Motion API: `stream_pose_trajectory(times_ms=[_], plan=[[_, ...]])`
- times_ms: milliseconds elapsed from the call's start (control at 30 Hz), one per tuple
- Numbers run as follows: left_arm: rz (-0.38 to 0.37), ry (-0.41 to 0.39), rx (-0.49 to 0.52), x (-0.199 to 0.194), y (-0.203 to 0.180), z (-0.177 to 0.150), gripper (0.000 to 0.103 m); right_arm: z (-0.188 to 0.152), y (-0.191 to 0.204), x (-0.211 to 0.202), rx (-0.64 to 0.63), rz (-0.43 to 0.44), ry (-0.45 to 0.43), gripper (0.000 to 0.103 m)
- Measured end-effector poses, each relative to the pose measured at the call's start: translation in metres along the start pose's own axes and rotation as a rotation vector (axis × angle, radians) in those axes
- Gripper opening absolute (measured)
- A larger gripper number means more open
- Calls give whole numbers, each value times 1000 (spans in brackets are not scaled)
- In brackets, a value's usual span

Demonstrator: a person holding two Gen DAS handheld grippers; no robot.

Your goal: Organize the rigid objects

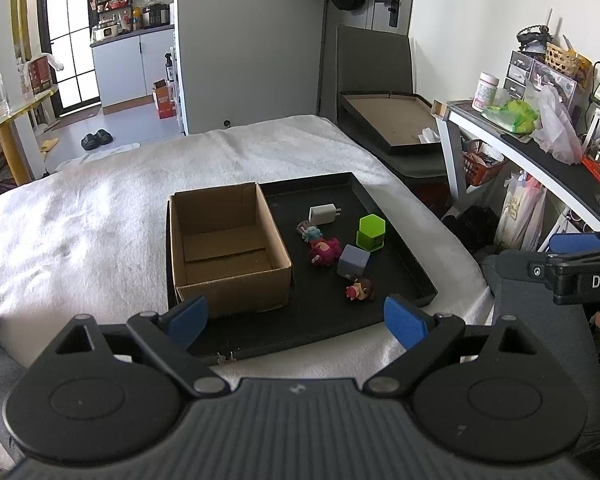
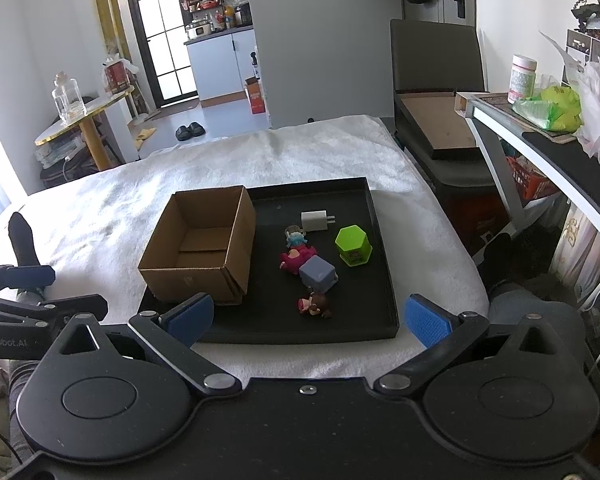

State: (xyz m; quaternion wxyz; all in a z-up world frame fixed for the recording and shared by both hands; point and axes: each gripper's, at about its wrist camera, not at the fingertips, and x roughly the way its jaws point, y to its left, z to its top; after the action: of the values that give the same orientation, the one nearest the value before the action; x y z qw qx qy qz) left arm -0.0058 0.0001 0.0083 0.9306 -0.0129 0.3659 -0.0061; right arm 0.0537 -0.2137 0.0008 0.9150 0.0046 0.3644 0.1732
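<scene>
you have a bed (image 2: pixel 100 216) in front of you, covered by a white fluffy blanket (image 1: pixel 100 208) that spreads across its whole top. lying directly on the blanket is a shallow black tray (image 2: pixel 384 264), set toward the near right part of the bed, with its near edge close to the blanket's front edge. at the left side of the bed, in the right wrist view, a foot in a dark sock (image 2: pixel 22 240) rests on the blanket, well apart from the tray.
</scene>
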Motion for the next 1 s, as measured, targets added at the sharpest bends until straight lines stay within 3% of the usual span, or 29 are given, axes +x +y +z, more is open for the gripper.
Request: stream_pose_trajectory(times_ms=[1000], plan=[[0, -6, 1, -6, 2, 1, 95, 1, 4, 0, -13, -7, 2, 103]])
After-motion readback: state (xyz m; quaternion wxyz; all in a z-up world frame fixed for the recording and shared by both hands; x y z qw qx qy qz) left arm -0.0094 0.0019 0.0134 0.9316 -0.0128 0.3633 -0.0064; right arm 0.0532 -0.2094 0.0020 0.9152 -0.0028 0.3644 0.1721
